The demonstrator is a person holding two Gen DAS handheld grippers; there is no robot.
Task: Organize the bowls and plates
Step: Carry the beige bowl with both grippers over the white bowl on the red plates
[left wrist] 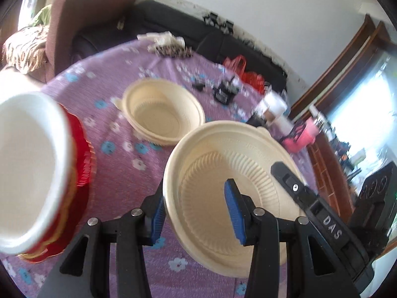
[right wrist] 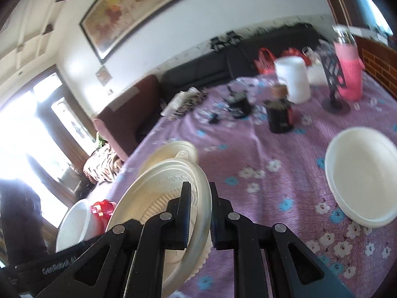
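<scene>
Purple flowered tablecloth (left wrist: pixel 119 124) fills the left wrist view: left gripper (left wrist: pixel 198 213) clamps the near rim of an empty cream ribbed plastic bowl (left wrist: pixel 230 173), lifted. Another empty cream bowl (left wrist: pixel 161 111) sits beyond.

Right wrist view: right gripper (right wrist: pixel 199 213) pinches that bowl's rim; a blurred white bowl (right wrist: pixel 362 173) rests right, its far edge cut off.

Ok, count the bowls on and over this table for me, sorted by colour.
Cream: 2, the held cream bowl and the resting cream bowl; either may be a nested stack.
White: 1, the white bowl.
Red outside, white inside: 1, the red bowl.
Total: 4.
</scene>
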